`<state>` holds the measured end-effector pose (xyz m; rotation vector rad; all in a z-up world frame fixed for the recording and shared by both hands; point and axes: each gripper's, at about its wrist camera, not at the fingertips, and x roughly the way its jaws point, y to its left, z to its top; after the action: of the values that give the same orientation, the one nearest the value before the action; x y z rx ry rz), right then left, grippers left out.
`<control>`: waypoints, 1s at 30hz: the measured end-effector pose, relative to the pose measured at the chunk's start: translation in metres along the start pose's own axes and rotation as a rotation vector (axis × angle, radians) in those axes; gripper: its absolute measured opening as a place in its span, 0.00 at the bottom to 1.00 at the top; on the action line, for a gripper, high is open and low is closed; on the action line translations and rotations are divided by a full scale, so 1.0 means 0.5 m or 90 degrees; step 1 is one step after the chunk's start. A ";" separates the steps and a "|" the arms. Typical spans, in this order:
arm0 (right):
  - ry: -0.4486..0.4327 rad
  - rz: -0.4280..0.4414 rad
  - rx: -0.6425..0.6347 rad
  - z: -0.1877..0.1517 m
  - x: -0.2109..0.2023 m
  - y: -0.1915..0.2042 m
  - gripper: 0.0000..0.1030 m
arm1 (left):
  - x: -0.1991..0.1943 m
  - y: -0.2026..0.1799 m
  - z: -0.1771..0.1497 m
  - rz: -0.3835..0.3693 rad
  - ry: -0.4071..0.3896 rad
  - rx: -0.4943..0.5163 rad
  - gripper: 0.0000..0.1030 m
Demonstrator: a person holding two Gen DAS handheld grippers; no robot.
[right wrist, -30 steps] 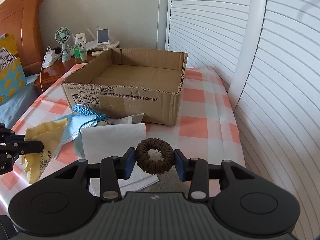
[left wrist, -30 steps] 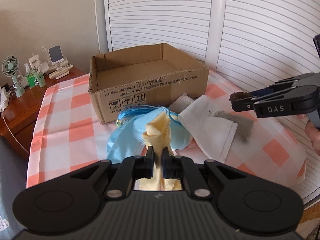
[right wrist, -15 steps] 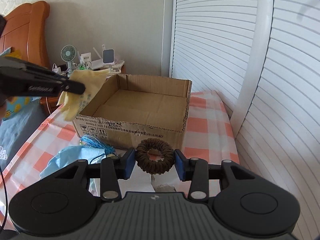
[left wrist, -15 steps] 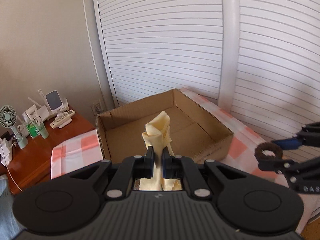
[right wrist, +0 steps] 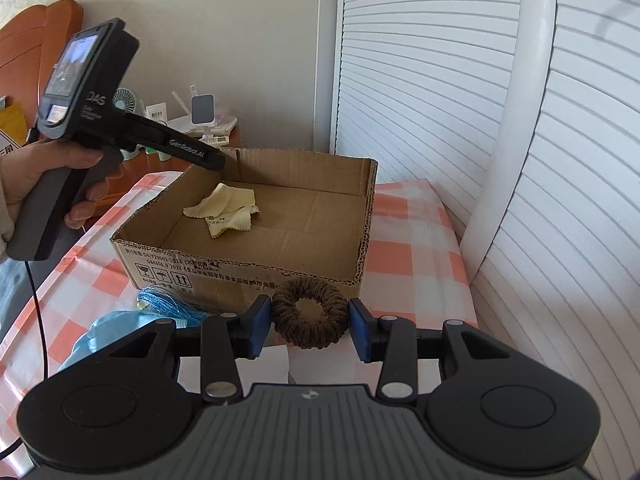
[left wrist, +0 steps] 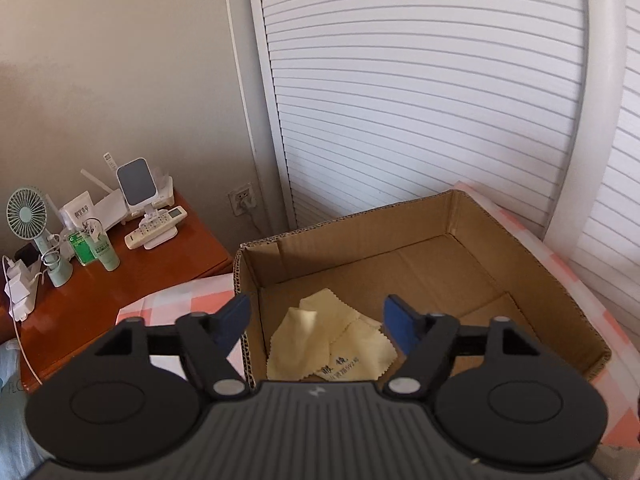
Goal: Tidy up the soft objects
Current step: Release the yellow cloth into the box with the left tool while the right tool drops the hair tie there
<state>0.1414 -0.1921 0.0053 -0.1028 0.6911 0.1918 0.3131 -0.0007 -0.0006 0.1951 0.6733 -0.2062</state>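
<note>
An open cardboard box (left wrist: 528,280) (right wrist: 240,276) stands on the checked tablecloth. A yellow cloth (left wrist: 332,340) (right wrist: 224,210) lies crumpled on the box floor near its left corner. My left gripper (left wrist: 316,322) is open and empty, above the box over the cloth; it shows from the side in the right wrist view (right wrist: 212,160). My right gripper (right wrist: 310,324) is shut on a brown knitted hair scrunchie (right wrist: 310,318), held in front of the box's near wall.
A blue face mask (right wrist: 116,328), blue string (right wrist: 168,302) and white tissue (right wrist: 320,364) lie on the checked table (right wrist: 416,264) before the box. A wooden nightstand (left wrist: 132,276) with a fan, bottles and remote stands left. White louvred doors (left wrist: 420,100) rise behind.
My left gripper lifted the yellow cloth from the table, carried it over the box, opened and dropped it inside. My right gripper rose toward the box with the scrunchie.
</note>
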 end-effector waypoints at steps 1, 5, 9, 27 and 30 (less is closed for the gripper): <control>-0.001 -0.003 0.000 0.002 -0.001 -0.001 0.45 | -0.016 0.001 -0.007 -0.005 -0.006 -0.003 0.85; -0.009 -0.003 0.006 0.010 -0.010 -0.001 0.45 | -0.117 -0.011 -0.038 -0.018 -0.039 0.002 0.93; -0.020 0.007 0.006 0.029 -0.017 0.003 0.45 | -0.219 -0.030 -0.084 -0.041 -0.057 0.014 0.98; -0.005 0.030 -0.036 0.187 0.143 0.023 0.46 | -0.342 -0.084 -0.339 -0.001 0.034 -0.014 0.99; 0.009 0.038 -0.034 0.222 0.194 0.020 0.46 | -0.341 -0.084 -0.335 0.002 0.028 -0.006 0.99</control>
<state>0.2816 -0.1510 0.0277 -0.1347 0.7034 0.2666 0.0727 0.0215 -0.0255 0.1919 0.7171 -0.1957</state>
